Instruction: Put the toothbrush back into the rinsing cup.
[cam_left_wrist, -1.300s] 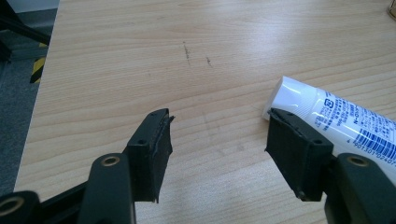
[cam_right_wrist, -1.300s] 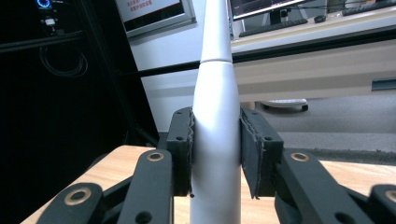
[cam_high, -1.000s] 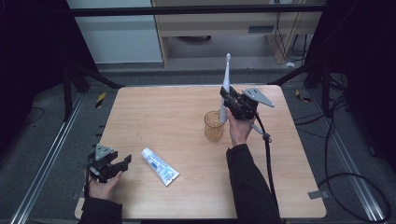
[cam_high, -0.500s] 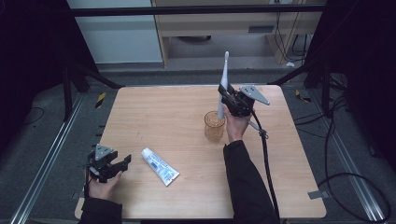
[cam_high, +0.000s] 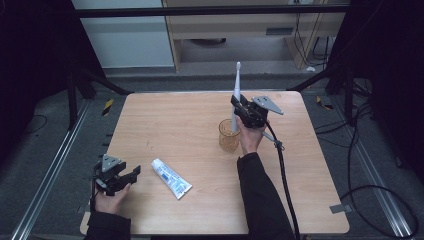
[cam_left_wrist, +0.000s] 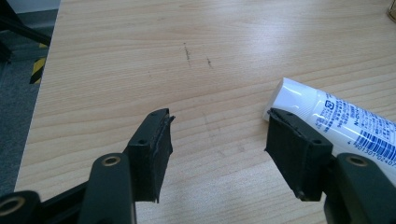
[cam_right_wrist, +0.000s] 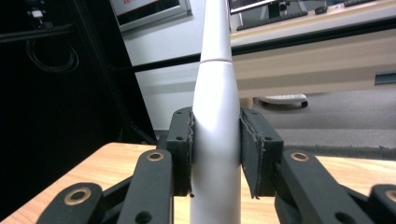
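Left gripper (cam_high: 131, 175): you hold it low at the table's near left corner, its jaws spread wide with nothing between them. In the left gripper view (cam_left_wrist: 217, 149) bare wood lies between the jaws.
Left hand (cam_high: 111, 199): it rests at the near edge, sleeve coming in from below.
Tube (cam_high: 171, 178): your toothpaste lies flat on the table (cam_high: 165, 125) just right of the left gripper, near the near edge, running at a slant from far left to near right. In the left gripper view its white end (cam_left_wrist: 303, 98) sits just beyond the right jaw; whether they touch, you cannot tell.
Cup (cam_high: 229, 135): an amber see-through cup stands upright around the table's middle, right of centre, well apart from the tube.
Toothbrush (cam_high: 236, 92): white and slim, it stands nearly upright with its head up, its lower end at the cup's mouth; how far it reaches in, you cannot tell.
Right gripper (cam_high: 241, 107): you hold it just above and beyond the cup, jaws clamped on the toothbrush handle. In the right gripper view (cam_right_wrist: 215, 154) both pads press the handle (cam_right_wrist: 215, 140) from either side.
Right hand (cam_high: 250, 137): it is just right of the cup, forearm running back to the near edge.
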